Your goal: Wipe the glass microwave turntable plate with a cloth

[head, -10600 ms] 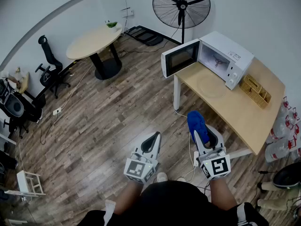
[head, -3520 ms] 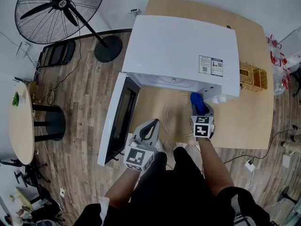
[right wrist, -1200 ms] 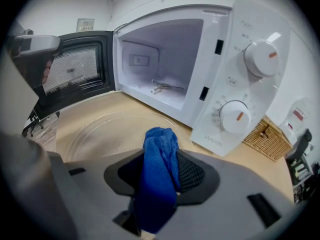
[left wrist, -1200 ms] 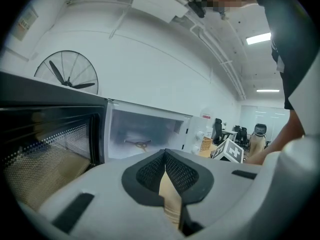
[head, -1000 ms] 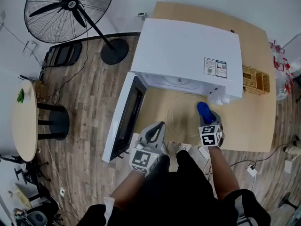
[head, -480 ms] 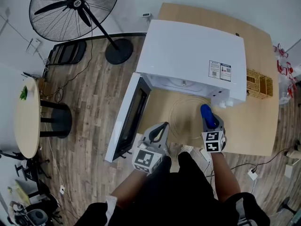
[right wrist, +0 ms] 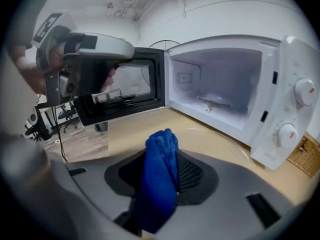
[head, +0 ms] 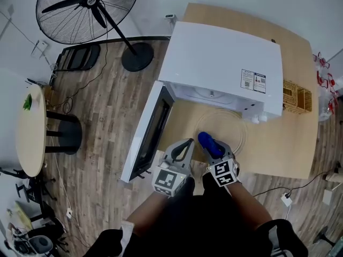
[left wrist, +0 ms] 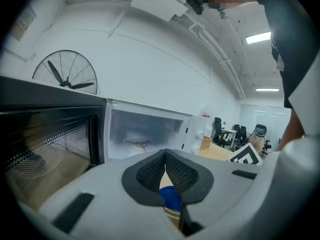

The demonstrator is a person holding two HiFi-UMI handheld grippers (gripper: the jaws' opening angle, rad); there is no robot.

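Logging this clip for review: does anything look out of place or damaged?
The glass turntable plate lies on the table in front of the open microwave, not inside, where only the roller ring shows. The right gripper holds a blue cloth over it, which suits wiping. No spill or damage shows.

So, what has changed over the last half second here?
The right tongs, shut on the blue cloth, swept it leftward across the round glass turntable plate, from its right edge to its left. The left tongs stay shut and empty; the white microwave door stays open.
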